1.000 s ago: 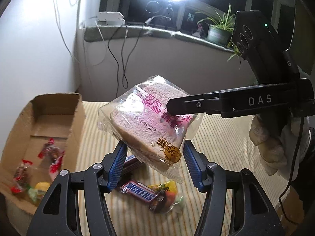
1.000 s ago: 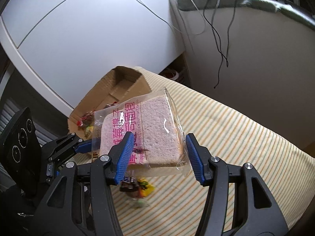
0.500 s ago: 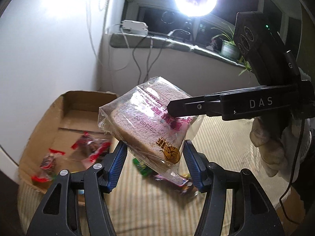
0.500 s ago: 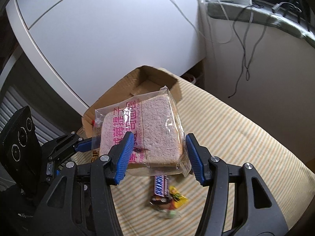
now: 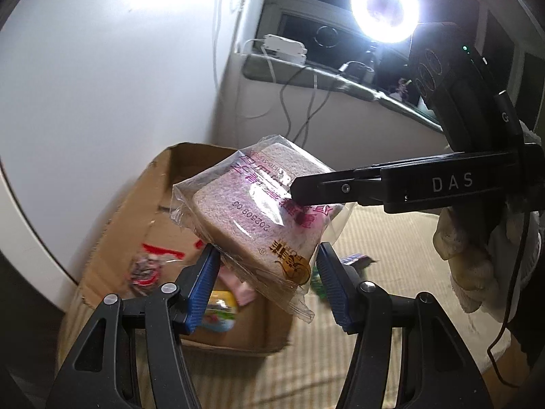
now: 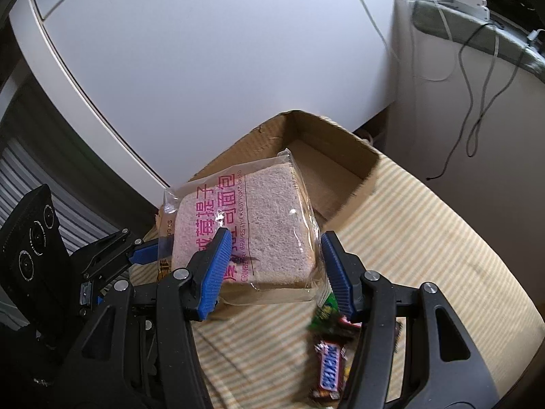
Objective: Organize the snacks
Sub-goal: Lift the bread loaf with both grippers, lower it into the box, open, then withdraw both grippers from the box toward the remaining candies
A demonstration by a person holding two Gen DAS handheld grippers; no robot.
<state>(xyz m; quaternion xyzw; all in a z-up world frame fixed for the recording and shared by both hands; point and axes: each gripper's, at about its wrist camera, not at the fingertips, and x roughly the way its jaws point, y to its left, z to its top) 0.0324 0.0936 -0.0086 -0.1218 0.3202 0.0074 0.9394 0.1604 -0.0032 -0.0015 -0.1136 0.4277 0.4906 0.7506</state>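
Bagged bread (image 5: 259,211): light, soft, slippery wrap. You clamp both jaws on its edges; box (image 5: 143,211) at 9 o'clock. Squeeze gently.

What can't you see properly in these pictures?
- Box contents: left view, blurred, partly behind the bread.
- Green packet: right view, blurred, behind the right gripper.
- Snickers: right view, partly behind a finger.
- Window: left view, washed out by the lamp.
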